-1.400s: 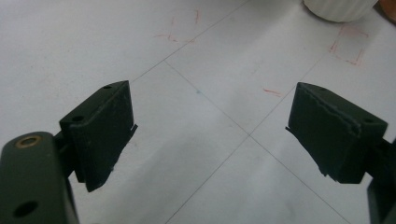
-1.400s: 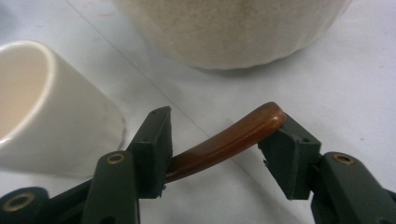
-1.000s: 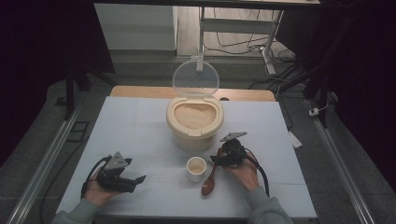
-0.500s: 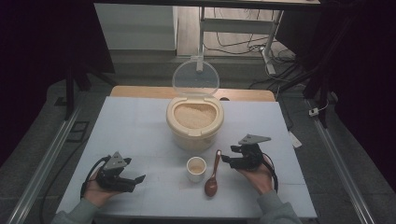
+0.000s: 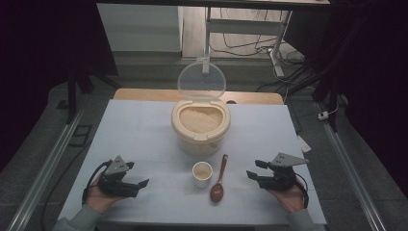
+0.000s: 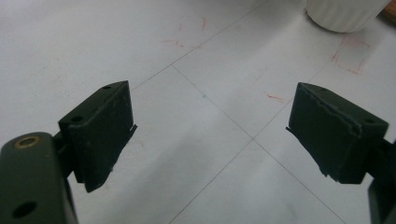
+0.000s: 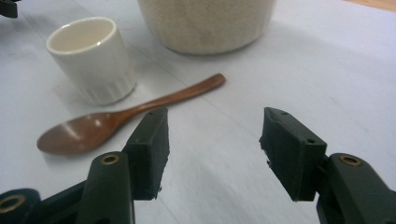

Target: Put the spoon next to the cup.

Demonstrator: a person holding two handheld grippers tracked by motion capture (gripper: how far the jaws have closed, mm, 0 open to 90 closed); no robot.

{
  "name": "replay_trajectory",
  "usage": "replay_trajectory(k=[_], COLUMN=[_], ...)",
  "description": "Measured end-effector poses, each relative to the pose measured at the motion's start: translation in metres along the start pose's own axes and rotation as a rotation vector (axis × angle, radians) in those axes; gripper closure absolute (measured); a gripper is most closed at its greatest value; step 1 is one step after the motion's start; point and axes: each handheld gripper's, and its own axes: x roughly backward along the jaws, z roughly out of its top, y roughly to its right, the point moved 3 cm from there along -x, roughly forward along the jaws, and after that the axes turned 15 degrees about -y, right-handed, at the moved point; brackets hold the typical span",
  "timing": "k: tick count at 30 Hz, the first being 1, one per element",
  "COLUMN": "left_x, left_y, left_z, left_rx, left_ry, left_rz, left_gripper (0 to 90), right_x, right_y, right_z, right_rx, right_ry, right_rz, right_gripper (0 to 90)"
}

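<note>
On the bench (image 5: 144, 125), both tongs gape empty: left tongs (image 5: 139, 185), right tongs (image 5: 254, 169); wooden spoon (image 5: 219, 180) lies beside the cup (image 5: 202, 173).

Left tool (image 5: 137, 184), right tool (image 5: 254, 169): jaws apart, empty.

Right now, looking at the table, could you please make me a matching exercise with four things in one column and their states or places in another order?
Things:
1. spoon
2. cup
3. rice container
4. right gripper

States:
A. lid raised, grains visible inside
B. open, holding nothing
C. lying flat, just right of the cup
D. upright, between the two grippers

Pairs: 1-C, 2-D, 3-A, 4-B
</note>
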Motion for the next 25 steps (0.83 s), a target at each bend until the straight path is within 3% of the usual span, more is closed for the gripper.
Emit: replay_trajectory(k=[9,25], left_x=[0.001,0.001], left_y=[0.000,-0.001], left_z=[0.000,0.000], left_rx=[0.007,0.007], left_ry=[0.008,0.010], left_rz=[0.003,0.005], left_gripper=[13.9,13.9], right_x=[0.009,0.010], right_y=[0.003,0.002], right_z=[-0.013,-0.010], right_rx=[0.029,0.049], right_ry=[-0.004,0.002], right_rz=[-0.041,-0.040], right_gripper=[42.4,42.6])
